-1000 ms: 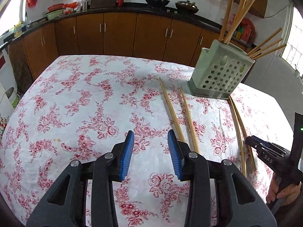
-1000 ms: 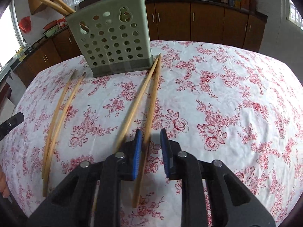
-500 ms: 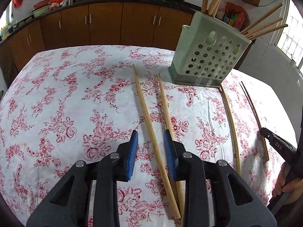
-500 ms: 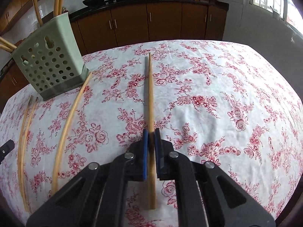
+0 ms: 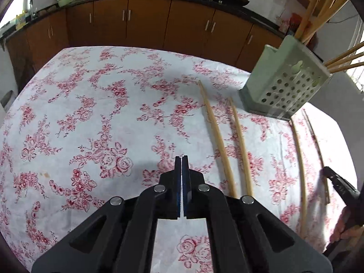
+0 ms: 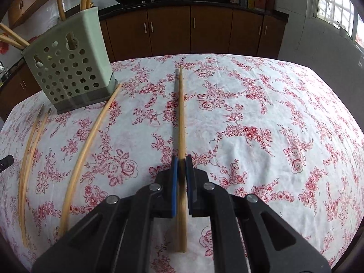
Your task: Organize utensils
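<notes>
My right gripper [image 6: 181, 159] is shut on a long wooden chopstick [image 6: 181, 113] that points away from me, its far end just above its shadow on the cloth. In the left wrist view my left gripper [image 5: 181, 159] is shut with nothing between its blue pads. Two chopsticks [image 5: 216, 136] lie on the cloth just to its right. A pale green perforated holder [image 5: 286, 86] [image 6: 68, 68] stands further back with several chopsticks in it. The right gripper's [image 5: 336, 182] tip shows at the far right of the left wrist view, beside a hand [image 5: 343, 229].
The table [image 5: 91, 113] wears a white cloth with red flowers. One loose chopstick [image 6: 91, 147] lies right of the holder in the right wrist view, and two more [image 6: 29, 159] lie at the far left. Brown kitchen cabinets [image 6: 204, 31] stand behind the table.
The left jaws went from wide apart to shut; the chopstick between them half a second ago now lies to their right. The right gripper closed on its chopstick and swung it away from the holder.
</notes>
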The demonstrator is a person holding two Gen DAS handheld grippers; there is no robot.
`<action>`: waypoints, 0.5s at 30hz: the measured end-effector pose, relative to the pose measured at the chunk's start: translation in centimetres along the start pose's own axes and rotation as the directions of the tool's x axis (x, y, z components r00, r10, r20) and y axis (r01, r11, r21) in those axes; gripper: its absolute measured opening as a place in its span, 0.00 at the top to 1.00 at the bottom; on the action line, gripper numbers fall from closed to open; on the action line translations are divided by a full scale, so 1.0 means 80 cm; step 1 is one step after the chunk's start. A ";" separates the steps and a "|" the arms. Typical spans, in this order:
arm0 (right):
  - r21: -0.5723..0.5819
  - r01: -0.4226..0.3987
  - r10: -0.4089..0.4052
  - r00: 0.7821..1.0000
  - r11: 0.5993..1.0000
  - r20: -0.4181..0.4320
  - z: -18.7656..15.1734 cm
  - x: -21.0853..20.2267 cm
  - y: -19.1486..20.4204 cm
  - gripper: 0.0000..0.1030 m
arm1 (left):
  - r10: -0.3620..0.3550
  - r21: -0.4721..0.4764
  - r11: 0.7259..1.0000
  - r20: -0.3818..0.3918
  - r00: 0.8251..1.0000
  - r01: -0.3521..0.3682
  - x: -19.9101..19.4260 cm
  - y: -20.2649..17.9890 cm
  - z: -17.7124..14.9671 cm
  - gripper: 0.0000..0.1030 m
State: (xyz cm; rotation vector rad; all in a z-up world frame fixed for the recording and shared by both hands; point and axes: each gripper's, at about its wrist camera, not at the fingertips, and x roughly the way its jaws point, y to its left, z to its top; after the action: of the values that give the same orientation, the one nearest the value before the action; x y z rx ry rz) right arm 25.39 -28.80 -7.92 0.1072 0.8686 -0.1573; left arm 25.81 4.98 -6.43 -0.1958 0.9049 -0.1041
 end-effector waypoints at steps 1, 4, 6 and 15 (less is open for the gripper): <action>-0.002 0.001 -0.001 1.000 1.000 0.002 0.000 0.000 0.001 0.92 | -0.032 0.012 0.999 0.009 0.999 0.032 -0.004 -0.006 0.000 0.98; -0.002 -0.001 0.001 1.000 1.000 0.002 0.004 0.006 0.004 0.92 | -0.073 0.064 0.995 0.009 0.997 0.073 -0.005 -0.033 -0.004 0.96; -0.001 -0.006 0.006 1.000 1.000 -0.001 0.011 0.013 0.004 0.92 | -0.078 0.086 0.993 -0.010 0.997 0.078 0.005 -0.054 -0.008 0.95; -0.002 -0.012 0.012 1.000 1.000 -0.001 0.001 0.006 0.005 0.92 | 0.026 0.165 0.986 -0.020 0.999 -0.022 0.022 -0.078 -0.021 0.91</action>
State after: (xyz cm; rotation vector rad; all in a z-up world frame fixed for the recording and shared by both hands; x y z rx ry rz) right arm 25.81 -28.44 -8.21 0.1100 0.8693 -0.1452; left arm 25.49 -1.62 -7.45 -0.0302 0.9158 -0.1585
